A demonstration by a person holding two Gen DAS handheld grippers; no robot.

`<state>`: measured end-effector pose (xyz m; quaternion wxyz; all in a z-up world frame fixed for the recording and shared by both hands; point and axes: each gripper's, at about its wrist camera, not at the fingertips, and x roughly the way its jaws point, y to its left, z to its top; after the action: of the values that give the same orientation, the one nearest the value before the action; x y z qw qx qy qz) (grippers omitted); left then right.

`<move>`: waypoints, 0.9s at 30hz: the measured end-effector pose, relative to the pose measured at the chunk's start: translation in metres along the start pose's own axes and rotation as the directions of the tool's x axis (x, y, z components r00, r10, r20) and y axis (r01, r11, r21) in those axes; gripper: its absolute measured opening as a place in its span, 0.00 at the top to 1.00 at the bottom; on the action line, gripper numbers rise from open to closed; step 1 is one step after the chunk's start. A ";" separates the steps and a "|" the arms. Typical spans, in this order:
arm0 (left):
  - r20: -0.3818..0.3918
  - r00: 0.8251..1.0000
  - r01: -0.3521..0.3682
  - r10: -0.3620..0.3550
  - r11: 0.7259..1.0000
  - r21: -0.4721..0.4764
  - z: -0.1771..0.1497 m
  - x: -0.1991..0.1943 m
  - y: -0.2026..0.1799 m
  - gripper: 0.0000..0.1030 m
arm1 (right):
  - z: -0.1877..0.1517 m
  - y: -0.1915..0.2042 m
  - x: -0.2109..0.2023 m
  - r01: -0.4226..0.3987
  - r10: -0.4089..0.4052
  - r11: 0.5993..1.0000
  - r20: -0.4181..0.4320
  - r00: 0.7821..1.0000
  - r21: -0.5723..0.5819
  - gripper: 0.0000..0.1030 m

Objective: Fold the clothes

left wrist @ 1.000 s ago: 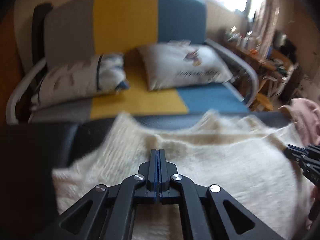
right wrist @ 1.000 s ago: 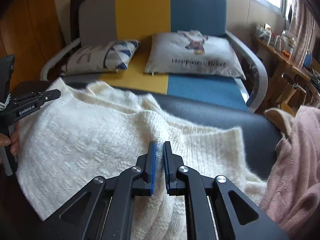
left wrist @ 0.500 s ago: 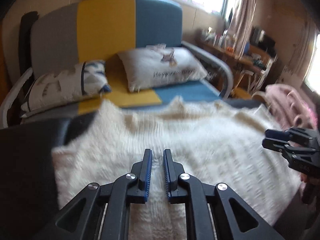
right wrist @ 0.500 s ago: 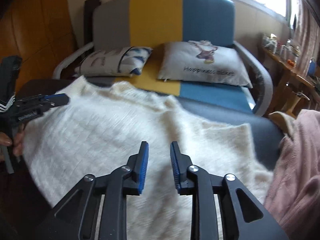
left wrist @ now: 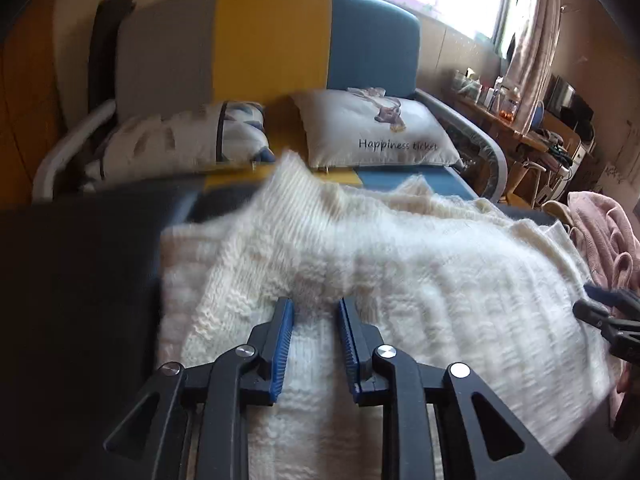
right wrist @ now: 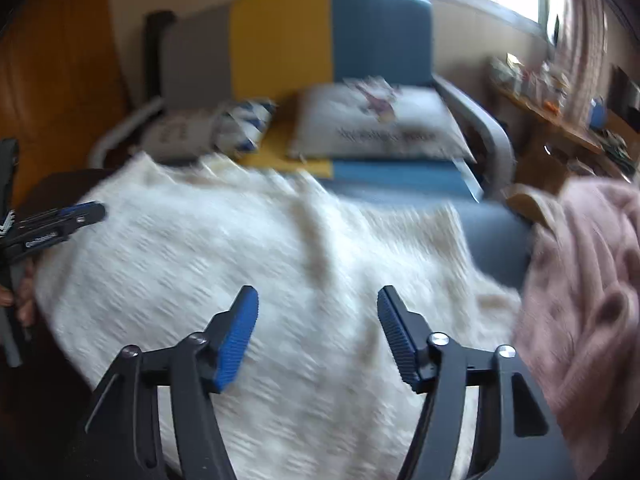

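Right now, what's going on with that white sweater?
A person is folding a white knit sweater on a dark surface, holding a gripper in each hand. Both the left gripper and the right gripper have just been opening; neither is gripping the sweater, which lies loosely folded under them. A pink garment waits at the right.
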<state>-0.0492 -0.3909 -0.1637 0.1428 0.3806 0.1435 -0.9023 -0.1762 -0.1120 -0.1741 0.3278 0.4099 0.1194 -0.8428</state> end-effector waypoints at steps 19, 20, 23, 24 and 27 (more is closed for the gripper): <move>-0.006 1.000 -0.027 0.027 1.000 0.000 0.008 0.004 -0.009 0.75 | 0.021 -0.045 0.031 -0.021 0.023 0.983 -0.006 1.000 0.180 0.30; -0.005 1.000 -0.018 0.018 1.000 -0.011 0.010 0.001 -0.008 0.76 | 0.020 -0.045 0.028 -0.025 0.027 0.984 -0.006 1.000 0.174 0.30; 0.019 1.000 -0.001 0.001 1.000 -0.024 0.018 -0.006 -0.009 0.76 | 0.027 -0.044 0.012 -0.081 0.075 0.976 0.039 0.996 0.204 0.30; 0.028 1.000 0.005 -0.005 1.000 -0.025 0.021 -0.007 -0.011 0.76 | 0.032 -0.041 0.008 -0.089 0.078 0.977 0.062 0.995 0.192 0.30; 0.020 1.000 0.002 -0.001 1.000 -0.006 0.027 -0.002 -0.018 0.76 | 0.051 -0.033 0.014 -0.029 0.019 0.989 0.068 0.998 0.144 0.30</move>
<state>-0.0722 -0.3837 -0.1410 0.1446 0.3709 0.1449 -0.9058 -0.2354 -0.1180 -0.1548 0.3111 0.4059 0.0421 -0.8583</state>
